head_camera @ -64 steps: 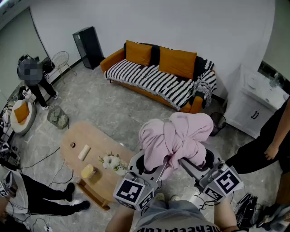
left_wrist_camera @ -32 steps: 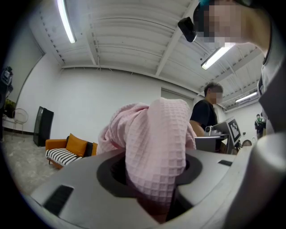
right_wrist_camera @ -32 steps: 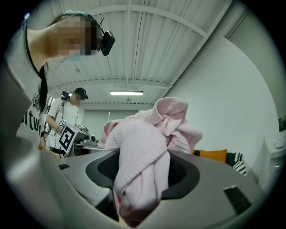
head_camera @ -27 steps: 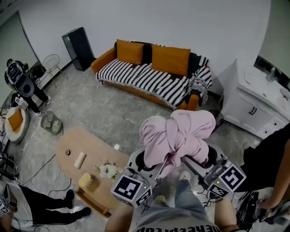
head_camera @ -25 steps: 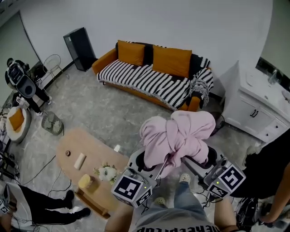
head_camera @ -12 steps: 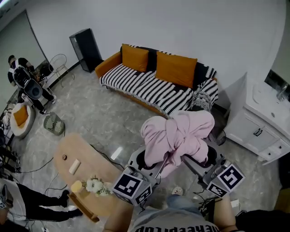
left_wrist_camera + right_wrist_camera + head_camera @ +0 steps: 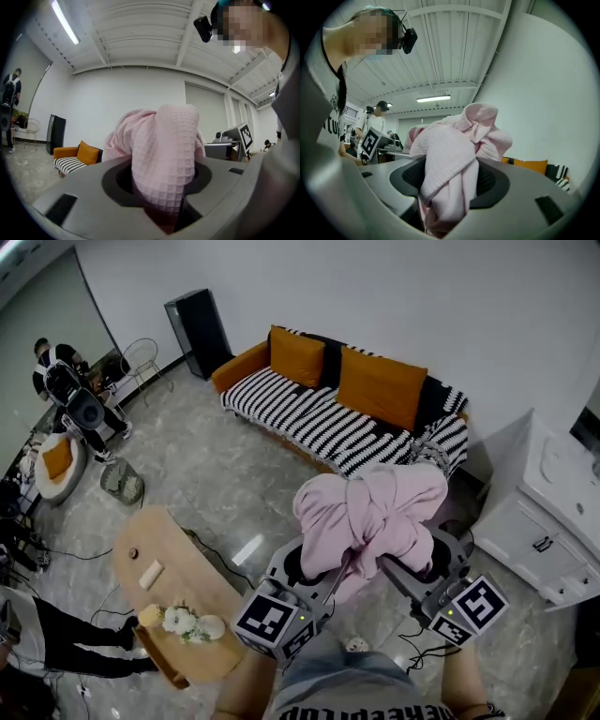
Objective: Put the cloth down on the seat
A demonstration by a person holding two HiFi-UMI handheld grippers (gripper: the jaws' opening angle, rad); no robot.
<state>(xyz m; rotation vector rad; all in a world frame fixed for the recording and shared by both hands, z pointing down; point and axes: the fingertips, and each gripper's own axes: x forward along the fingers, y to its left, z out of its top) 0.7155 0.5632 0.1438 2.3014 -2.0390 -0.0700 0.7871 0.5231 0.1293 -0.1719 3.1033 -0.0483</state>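
Observation:
A bunched pink waffle-weave cloth (image 7: 370,517) is carried at chest height, above the floor in front of the sofa. My left gripper (image 7: 323,568) is shut on its left part; the cloth (image 7: 161,159) fills the gap between that gripper's jaws. My right gripper (image 7: 398,563) is shut on its right part, with cloth (image 7: 447,178) wedged between the jaws there. The seat is an orange sofa (image 7: 347,413) with a black-and-white striped throw and two orange cushions, against the far wall, still some way off.
A wooden coffee table (image 7: 173,601) with flowers and small items stands at the lower left. A white cabinet (image 7: 548,535) is on the right, a black speaker (image 7: 199,332) by the far wall. A person (image 7: 61,371) stands at far left. Cables lie on the floor.
The view has moved closer to the sofa and shifted right; the table now lies further left. The cloth stays gripped by both grippers in the same pose.

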